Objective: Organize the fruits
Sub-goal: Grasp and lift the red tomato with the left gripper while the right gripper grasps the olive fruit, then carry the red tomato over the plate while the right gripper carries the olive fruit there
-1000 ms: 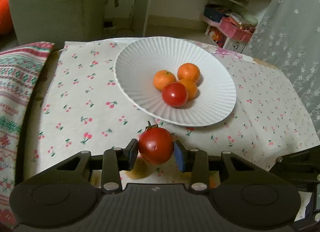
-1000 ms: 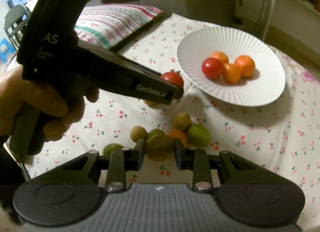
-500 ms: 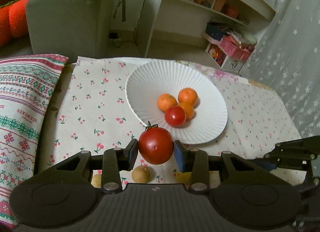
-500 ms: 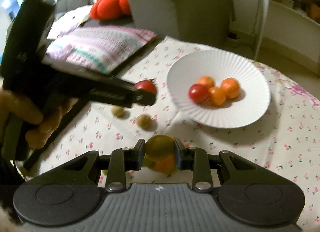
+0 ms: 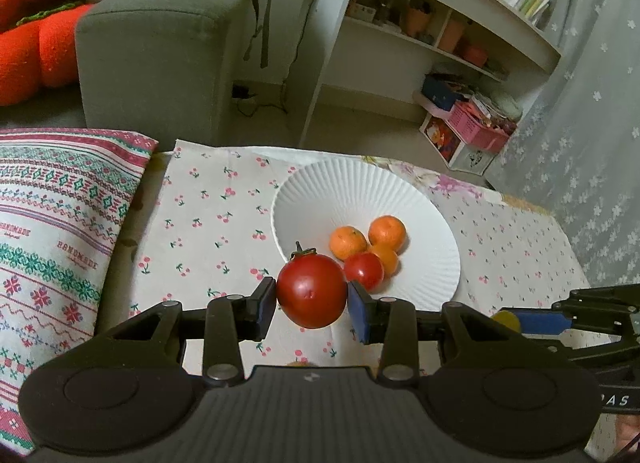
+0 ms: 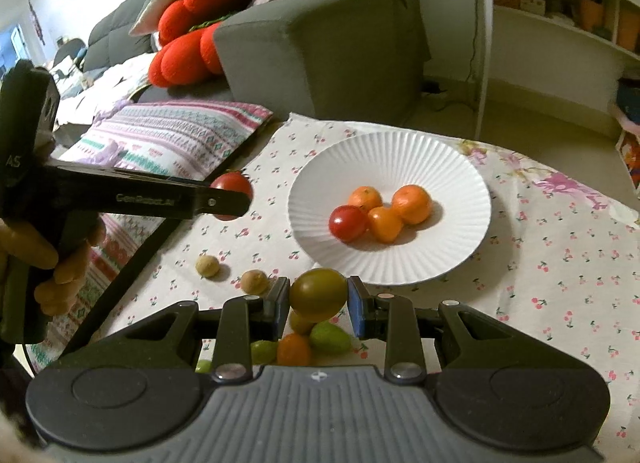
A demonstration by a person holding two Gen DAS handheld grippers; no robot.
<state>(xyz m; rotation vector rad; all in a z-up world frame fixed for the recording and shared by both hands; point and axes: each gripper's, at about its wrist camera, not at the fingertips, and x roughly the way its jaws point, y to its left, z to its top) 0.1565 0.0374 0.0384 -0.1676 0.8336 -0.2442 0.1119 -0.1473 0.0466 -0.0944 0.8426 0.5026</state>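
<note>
My left gripper (image 5: 312,303) is shut on a red tomato (image 5: 311,290) with a green stem, held in the air short of the white ribbed plate (image 5: 360,191). The plate holds a red tomato (image 5: 364,270) and three oranges (image 5: 347,242). My right gripper (image 6: 318,303) is shut on an olive-green tomato (image 6: 318,294), held above the table near the plate's (image 6: 400,151) front edge. The left gripper with its red tomato (image 6: 230,187) shows at the left of the right wrist view.
Loose fruits lie on the cherry-print tablecloth (image 6: 560,263): two tan ones (image 6: 208,266) and a cluster of green and orange ones (image 6: 294,349) under my right gripper. A patterned cushion (image 5: 52,223) lies left. A grey sofa (image 5: 160,63) and shelves (image 5: 460,43) stand beyond.
Both grippers have risen and pulled back from the table with their fruits still held. The plate now looks smaller and farther off in both views.
</note>
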